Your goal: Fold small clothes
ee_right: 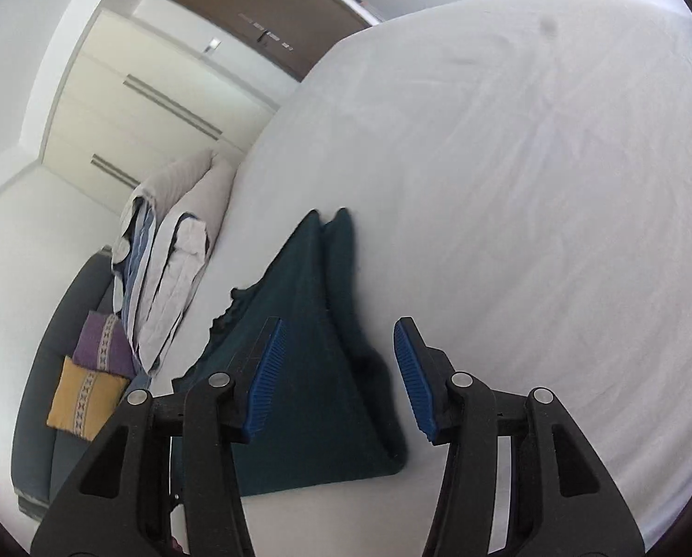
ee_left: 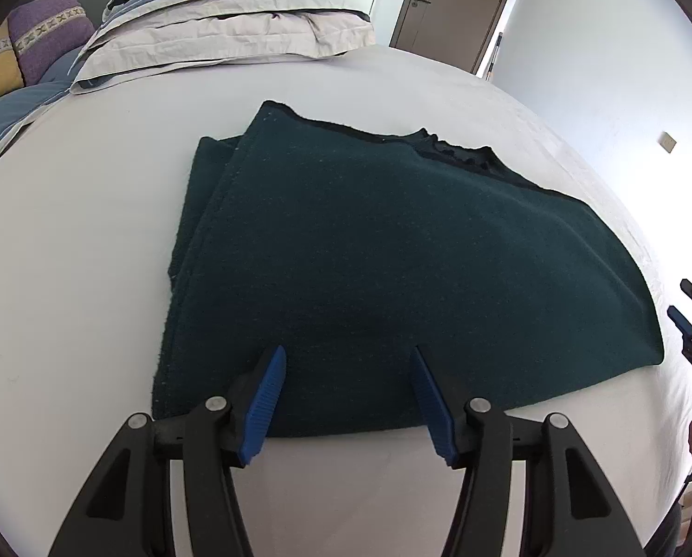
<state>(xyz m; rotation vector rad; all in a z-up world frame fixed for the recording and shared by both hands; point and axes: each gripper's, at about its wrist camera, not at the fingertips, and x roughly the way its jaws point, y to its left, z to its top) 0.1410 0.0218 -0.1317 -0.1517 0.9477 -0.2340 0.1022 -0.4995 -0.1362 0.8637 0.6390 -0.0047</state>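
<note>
A dark green garment [ee_left: 392, 269] lies folded flat on the white bed sheet [ee_left: 67, 278]. Its layered edges show at the left and a dark ruffled edge at the far side. My left gripper [ee_left: 348, 357] is open and empty, its blue pads just over the garment's near edge. My right gripper [ee_right: 339, 339] is open and empty above the same garment [ee_right: 313, 371], seen from its side with the view tilted. The right gripper also shows at the right edge of the left wrist view [ee_left: 689, 320], off the cloth.
Folded grey and blue bedding [ee_left: 225, 14] is stacked at the far end of the bed. Purple [ee_left: 48, 32] and yellow cushions lie on a dark sofa beyond it. A brown door [ee_left: 448, 4] and white wall stand to the far right. The bed sheet [ee_right: 554, 185] spreads wide.
</note>
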